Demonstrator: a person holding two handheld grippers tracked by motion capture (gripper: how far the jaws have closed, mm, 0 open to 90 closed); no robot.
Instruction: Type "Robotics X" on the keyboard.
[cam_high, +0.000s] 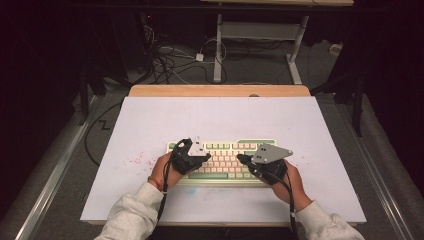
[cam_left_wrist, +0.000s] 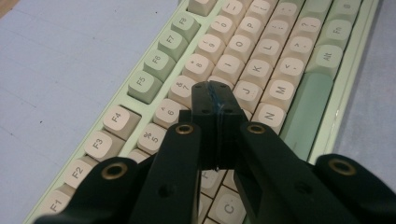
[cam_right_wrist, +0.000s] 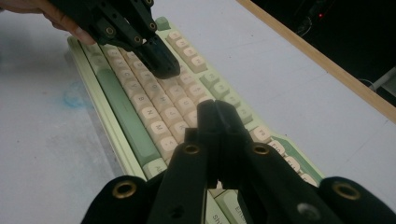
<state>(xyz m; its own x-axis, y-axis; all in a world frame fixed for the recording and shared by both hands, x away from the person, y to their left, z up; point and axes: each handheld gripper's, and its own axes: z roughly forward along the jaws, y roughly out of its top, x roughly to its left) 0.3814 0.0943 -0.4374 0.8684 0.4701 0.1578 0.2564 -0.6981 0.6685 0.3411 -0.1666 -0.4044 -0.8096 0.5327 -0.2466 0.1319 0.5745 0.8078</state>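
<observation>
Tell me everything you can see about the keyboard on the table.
The keyboard is a compact, plastic-looking board with a pale green case, cream letter and number keys, and green function keys, modifiers and space bar. It lies flat on the white table, near the person's edge. The left hand-held gripper, jaws shut, sits over the keys near H, and the right hand-held gripper, also shut, is over its right half.

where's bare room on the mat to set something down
Free: the white mat between keyboard and wooden table edge, plus the strips left and right of the keyboard. Crowded: over the keys, where the left hand-held gripper and right hand-held gripper work.
</observation>
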